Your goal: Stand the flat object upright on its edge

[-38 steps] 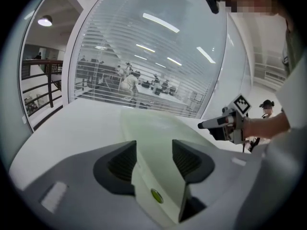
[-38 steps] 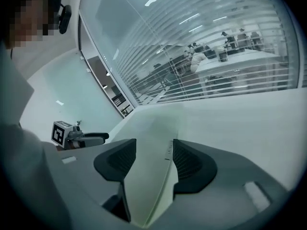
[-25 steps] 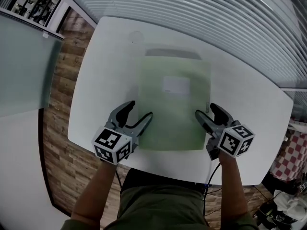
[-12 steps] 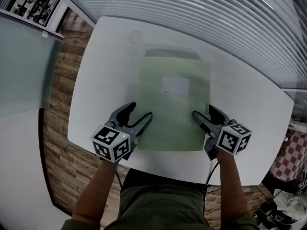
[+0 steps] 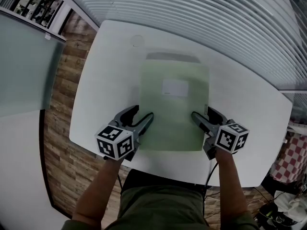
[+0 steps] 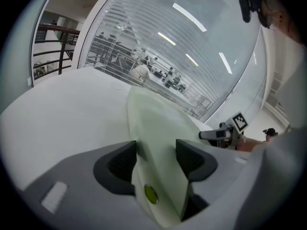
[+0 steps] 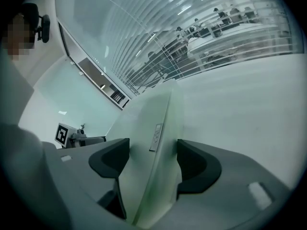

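A pale green flat folder (image 5: pixel 173 104) with a white label lies lengthwise on the white table (image 5: pixel 105 80). My left gripper (image 5: pixel 141 115) is shut on its near left corner. In the left gripper view the folder (image 6: pixel 153 133) fills the gap between both pads (image 6: pixel 192 159), and a green snap button shows low down. My right gripper (image 5: pixel 204 116) is shut on the near right corner. The folder's edge (image 7: pixel 160 128), with a small side label, runs between the right gripper's pads (image 7: pixel 194 164). Each gripper also shows in the other's view: the right gripper (image 6: pixel 225 133) and the left gripper (image 7: pixel 72 137).
The table's front edge (image 5: pixel 168 169) is close behind the grippers, with wooden floor (image 5: pixel 62 109) to the left. A faint round mark (image 5: pixel 137 40) sits on the table beyond the folder. Slatted blinds (image 5: pixel 216 18) run along the far side.
Both grippers have shifted slightly inward along the folder's near corners, the right one most. The folder has barely moved.
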`<state>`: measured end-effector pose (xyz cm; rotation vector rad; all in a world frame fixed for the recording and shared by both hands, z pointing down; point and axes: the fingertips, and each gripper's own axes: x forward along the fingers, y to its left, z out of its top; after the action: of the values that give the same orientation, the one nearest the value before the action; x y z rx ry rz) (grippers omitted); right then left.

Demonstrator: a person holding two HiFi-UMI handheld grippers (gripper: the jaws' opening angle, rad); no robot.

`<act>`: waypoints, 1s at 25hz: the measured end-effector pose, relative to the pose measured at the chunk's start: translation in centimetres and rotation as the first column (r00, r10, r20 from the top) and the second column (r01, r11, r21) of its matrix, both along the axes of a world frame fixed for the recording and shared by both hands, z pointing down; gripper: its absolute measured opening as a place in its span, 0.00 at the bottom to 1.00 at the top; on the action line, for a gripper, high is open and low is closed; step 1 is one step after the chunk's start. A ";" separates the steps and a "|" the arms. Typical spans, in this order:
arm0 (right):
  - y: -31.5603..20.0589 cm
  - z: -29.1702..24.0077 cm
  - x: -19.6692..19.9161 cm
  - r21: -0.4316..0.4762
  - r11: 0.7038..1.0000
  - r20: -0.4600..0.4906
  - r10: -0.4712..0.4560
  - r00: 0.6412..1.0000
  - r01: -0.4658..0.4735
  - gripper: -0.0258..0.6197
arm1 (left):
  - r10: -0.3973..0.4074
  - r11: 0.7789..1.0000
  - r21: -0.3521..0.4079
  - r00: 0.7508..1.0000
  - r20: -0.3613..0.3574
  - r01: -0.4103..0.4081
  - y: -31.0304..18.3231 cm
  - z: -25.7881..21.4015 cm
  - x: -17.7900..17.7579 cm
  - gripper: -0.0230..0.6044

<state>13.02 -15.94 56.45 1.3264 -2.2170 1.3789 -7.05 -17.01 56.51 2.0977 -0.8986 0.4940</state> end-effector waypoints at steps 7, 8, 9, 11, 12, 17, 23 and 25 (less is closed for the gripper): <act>0.0 0.0 -0.2 0.003 1.000 -0.012 0.002 1.000 -0.002 0.52 | 0.002 1.000 -0.026 1.000 0.028 -0.001 0.0 0.0 -0.1 0.44; 0.1 -0.1 -0.3 0.003 1.000 -0.014 0.002 1.000 -0.002 0.52 | -0.001 1.000 -0.027 1.000 0.030 0.002 0.1 -0.1 -0.1 0.44; 0.2 -0.2 -0.4 0.005 1.000 -0.016 0.001 1.000 -0.001 0.52 | -0.003 1.000 -0.027 1.000 0.031 0.004 0.3 -0.2 -0.1 0.44; 0.3 -0.4 -0.4 0.013 1.000 -0.025 -0.004 1.000 0.005 0.52 | -0.008 1.000 -0.022 0.999 0.032 0.009 0.6 -0.4 0.0 0.42; 0.4 -0.6 -0.4 0.020 1.000 -0.031 -0.008 0.999 0.009 0.52 | -0.013 1.000 -0.017 0.999 0.032 0.013 0.8 -0.6 0.0 0.42; 0.7 -2.3 -0.4 0.060 0.998 -0.047 -0.019 0.999 0.021 0.52 | -0.030 0.999 0.028 0.999 0.043 0.029 1.6 -2.2 0.2 0.42; 0.4 -4.3 -0.8 0.121 0.992 -0.052 -0.014 0.999 0.020 0.52 | -0.042 0.995 0.088 0.998 0.043 0.038 1.3 -4.3 -0.1 0.42; 0.2 -5.1 -1.0 0.145 0.989 -0.058 -0.021 0.998 0.029 0.52 | -0.045 0.993 0.112 0.998 0.045 0.040 1.2 -5.0 -0.3 0.42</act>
<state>12.04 -15.71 51.34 1.3615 -2.3268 1.1748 -7.32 -15.82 51.47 2.1704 -1.0169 0.4832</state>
